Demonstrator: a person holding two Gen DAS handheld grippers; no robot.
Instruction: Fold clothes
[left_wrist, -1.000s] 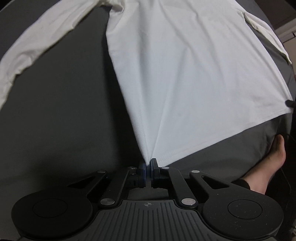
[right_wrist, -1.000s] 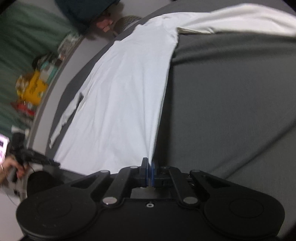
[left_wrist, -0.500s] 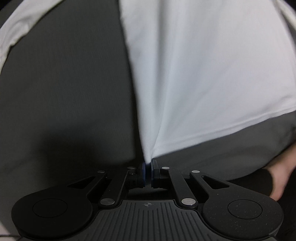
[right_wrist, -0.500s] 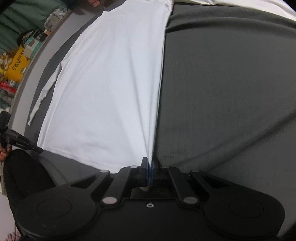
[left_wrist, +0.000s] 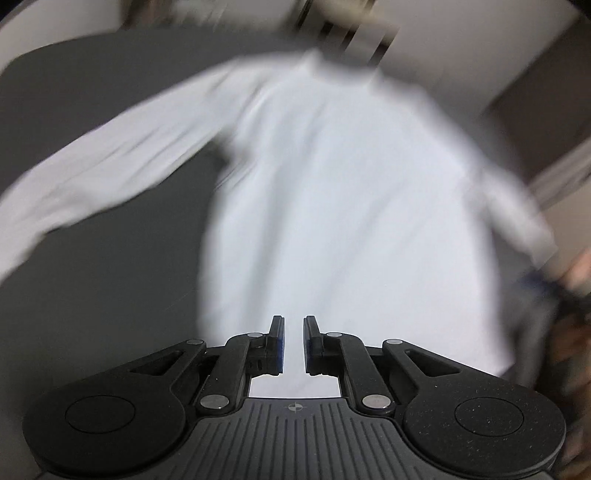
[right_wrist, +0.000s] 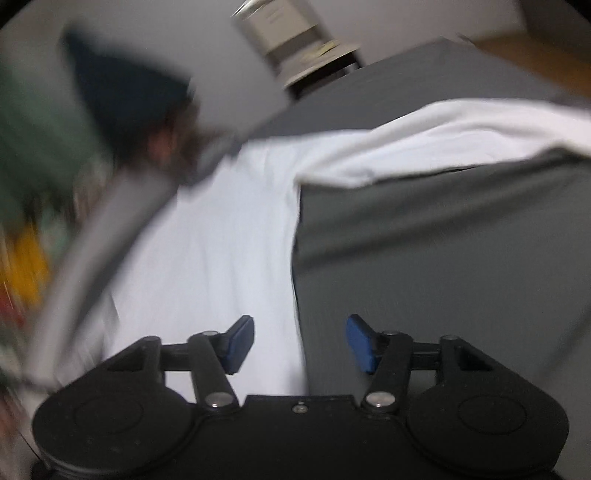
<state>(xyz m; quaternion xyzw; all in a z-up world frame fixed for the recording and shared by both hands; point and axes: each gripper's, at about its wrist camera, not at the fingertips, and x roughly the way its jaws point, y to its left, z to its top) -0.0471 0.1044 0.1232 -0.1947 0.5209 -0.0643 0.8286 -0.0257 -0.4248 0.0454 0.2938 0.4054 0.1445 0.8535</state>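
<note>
Having been clamped on the two hem corners of the white long-sleeved shirt (left_wrist: 343, 206) half a second before, both grippers were now seen parted and free of cloth: the left gripper (left_wrist: 294, 345) stood with a narrow gap between its fingers and nothing held in it, and the right gripper (right_wrist: 300, 343) was spread wide, its blue pads (right_wrist: 242, 341) well apart over the shirt's side edge. The release was judged to mean that the pulling and smoothing of the hem was over and that the garment had been laid out for folding (no fold could be made out in either view, though both were blurred by motion). The shirt was seen lying flat on the dark grey bed sheet (right_wrist: 443, 240), its body stretched away from the grippers toward the collar, one sleeve (left_wrist: 110, 173) spread outward to the left and the other sleeve (right_wrist: 461, 133) lying across the sheet, slightly rumpled.
</note>
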